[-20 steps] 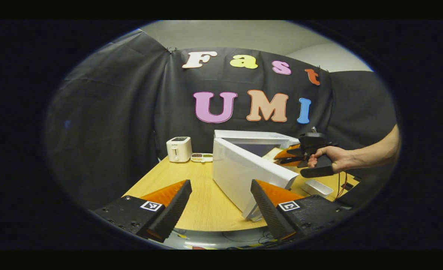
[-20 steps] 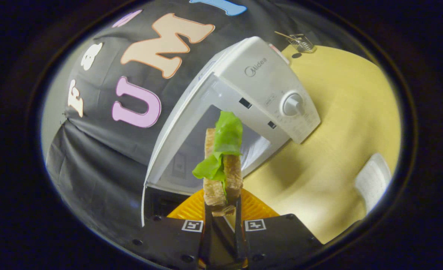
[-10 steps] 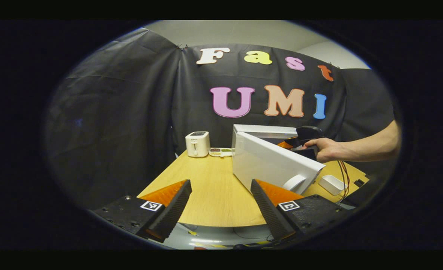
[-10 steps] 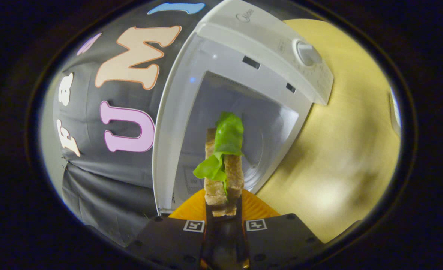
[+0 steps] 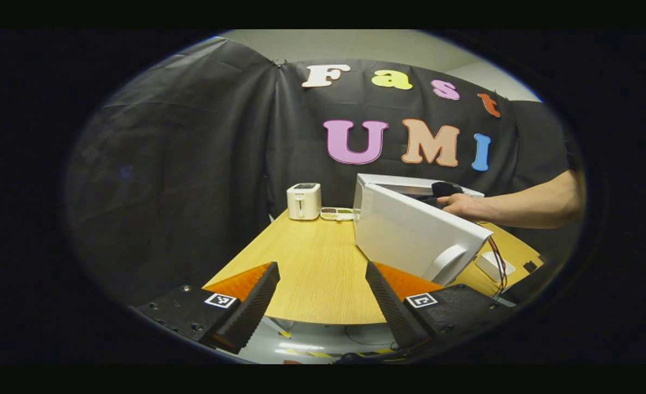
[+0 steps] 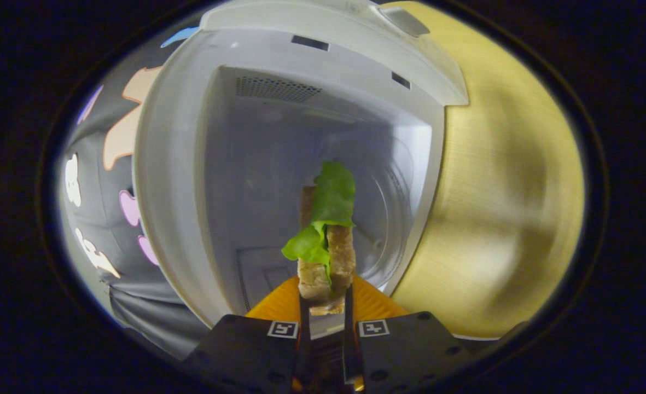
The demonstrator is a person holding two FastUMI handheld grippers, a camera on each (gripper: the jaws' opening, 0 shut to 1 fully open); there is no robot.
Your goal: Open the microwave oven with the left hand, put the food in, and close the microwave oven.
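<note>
White microwave oven point(image 5: 417, 232) stands near the table's point(image 5: 312, 273) far right corner, door point(image 5: 410, 235) swung open. Right gripper point(image 6: 324, 306) clamps the lettuce sandwich point(image 6: 325, 241) at the cavity point(image 6: 279, 180) mouth. Left gripper point(image 5: 323, 298) hangs open over the near edge, empty

Black cloth wall point(image 5: 191, 164), pale ceiling point(image 5: 344, 44), wooden table point(image 5: 312, 268).

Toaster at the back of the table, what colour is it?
White toaster, best in the left gripper view.
</note>
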